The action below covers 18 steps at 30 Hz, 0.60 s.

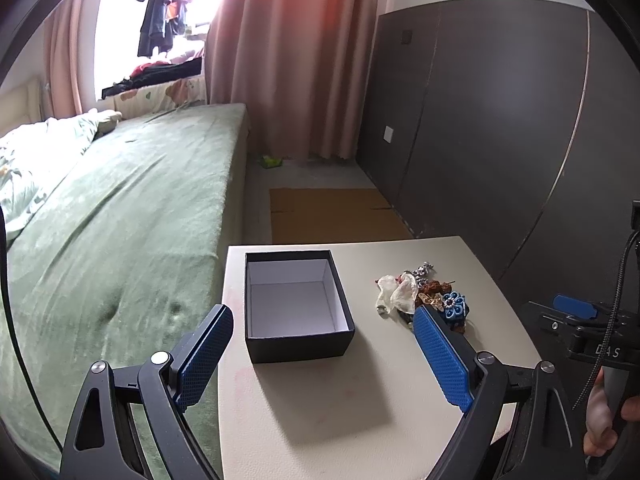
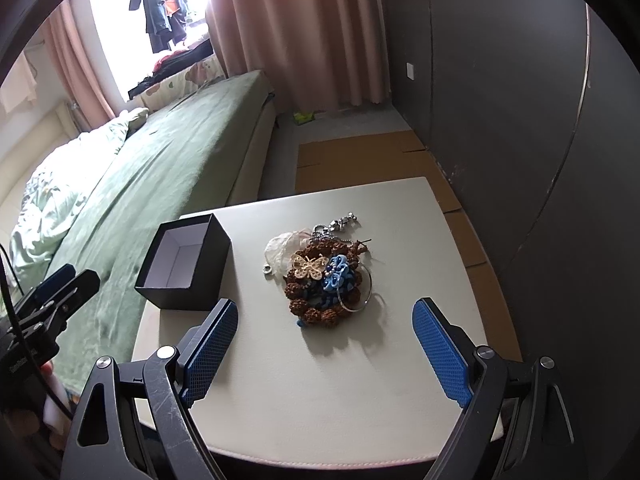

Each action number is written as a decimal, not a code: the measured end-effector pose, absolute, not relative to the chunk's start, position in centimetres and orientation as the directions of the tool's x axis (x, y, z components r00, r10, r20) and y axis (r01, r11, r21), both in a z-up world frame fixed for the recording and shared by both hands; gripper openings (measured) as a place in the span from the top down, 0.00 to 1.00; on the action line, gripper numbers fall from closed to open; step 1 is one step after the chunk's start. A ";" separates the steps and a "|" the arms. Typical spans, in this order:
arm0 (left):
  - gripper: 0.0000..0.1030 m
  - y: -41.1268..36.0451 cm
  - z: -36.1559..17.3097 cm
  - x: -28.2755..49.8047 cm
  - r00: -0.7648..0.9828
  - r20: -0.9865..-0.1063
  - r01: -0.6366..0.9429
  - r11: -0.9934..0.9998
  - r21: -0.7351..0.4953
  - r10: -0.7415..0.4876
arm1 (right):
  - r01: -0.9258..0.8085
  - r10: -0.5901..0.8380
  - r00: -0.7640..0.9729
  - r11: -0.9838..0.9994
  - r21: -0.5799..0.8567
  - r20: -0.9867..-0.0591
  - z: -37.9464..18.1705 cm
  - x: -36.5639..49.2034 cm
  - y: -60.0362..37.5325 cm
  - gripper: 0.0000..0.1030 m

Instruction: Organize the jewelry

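Jewelry pile (image 2: 322, 276): lies on the white bench (image 2: 400, 380), straight ahead of the right claw (image 2: 326, 354) and near it, lined up with the gap between the two blue pads.
Pile pieces: brown bead ring, gold butterfly (image 2: 309, 266), blue flower (image 2: 338, 274), thin silver hoop (image 2: 366, 292), all heaped and touching.
Black box (image 1: 298, 304): open, white inside, nothing in it. It sits right in front of the left claw (image 1: 322, 360), in line with its gap.
Box from right claw: ahead and off to the left side.
Pile from left claw: ahead and off to the right, partly hidden behind the right pad.
Right claw: wide, holding nothing.
Left claw: wide, holding nothing.
Nearer claw: the right one looks nearer to the pile, so it seems the one to pick.
Long way of pile: it runs away from the right claw, so I think the pads can close across its short way.
Task so far: box bare, nothing put away yet.
Watch out: pieces may be tangled and lift together.
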<state>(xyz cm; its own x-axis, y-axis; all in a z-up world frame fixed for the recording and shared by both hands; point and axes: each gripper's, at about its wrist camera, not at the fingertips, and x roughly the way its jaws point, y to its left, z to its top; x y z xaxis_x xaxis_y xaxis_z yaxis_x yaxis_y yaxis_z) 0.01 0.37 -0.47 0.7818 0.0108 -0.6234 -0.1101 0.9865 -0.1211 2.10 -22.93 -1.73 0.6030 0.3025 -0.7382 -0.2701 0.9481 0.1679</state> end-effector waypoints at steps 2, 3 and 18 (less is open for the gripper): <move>0.11 0.4 -0.5 0.0 0.779 -0.628 -0.110 0.986 -0.125 0.007 | -0.269 0.300 0.605 0.949 0.166 -0.738 -1.7 2.1 -23.0 0.13; 0.11 0.3 -0.5 0.0 0.779 -0.628 -0.106 0.986 -0.126 0.003 | -0.269 0.299 0.605 0.949 0.164 -0.738 -1.7 2.0 -23.0 0.13; 0.11 -0.3 -0.4 0.1 0.784 -0.620 -0.093 0.989 -0.112 0.004 | -0.266 0.295 0.609 0.950 0.161 -0.737 -1.7 2.2 -23.0 0.13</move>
<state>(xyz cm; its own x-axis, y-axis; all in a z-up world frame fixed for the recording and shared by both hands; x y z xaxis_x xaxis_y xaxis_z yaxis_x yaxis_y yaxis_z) 0.14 -0.27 -0.40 0.7844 0.0036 -0.6202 -0.0933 0.9893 -0.1123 2.20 -23.02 -1.74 0.6087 0.2950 -0.7365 -0.2659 0.9505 0.1610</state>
